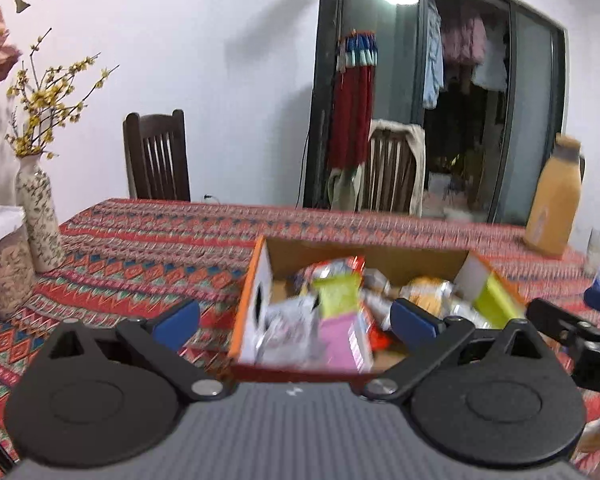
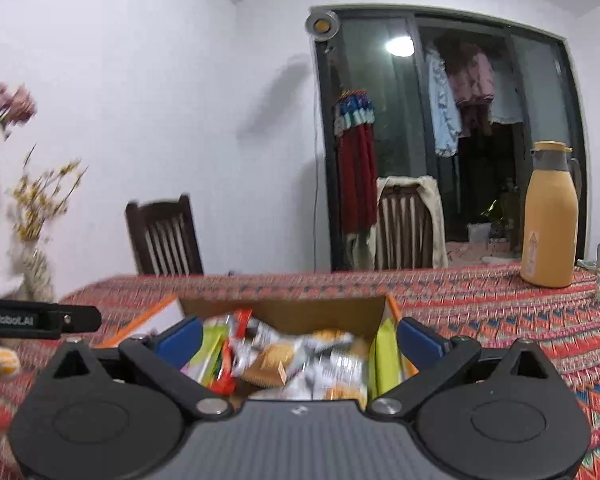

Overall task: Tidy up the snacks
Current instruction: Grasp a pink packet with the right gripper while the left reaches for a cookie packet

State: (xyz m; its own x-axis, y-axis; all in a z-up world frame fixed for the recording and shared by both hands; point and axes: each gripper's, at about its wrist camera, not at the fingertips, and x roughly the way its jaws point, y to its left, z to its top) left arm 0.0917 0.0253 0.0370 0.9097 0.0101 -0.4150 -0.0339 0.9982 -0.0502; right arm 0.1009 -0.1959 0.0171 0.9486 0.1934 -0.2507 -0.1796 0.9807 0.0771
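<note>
**Empty tongs poised over the snack box**

Nearest the lens: left tongs [image 1: 296, 314], blue pads spread wide, gripping nothing, hovering at the near edge of the cardboard box [image 1: 260, 280]. Further right, right tongs [image 2: 300, 338], likewise spread and empty, straddling the same box. Inside, jumbled snack packets [image 2: 284, 360], blurred; a pink carton [image 1: 340, 336] near the front. Box resting on the patterned counter [image 1: 140, 248]. Likely step: reaching in for a first pick. Next: lowering onto one packet, closing cleanly, avoiding neighbours.
</note>
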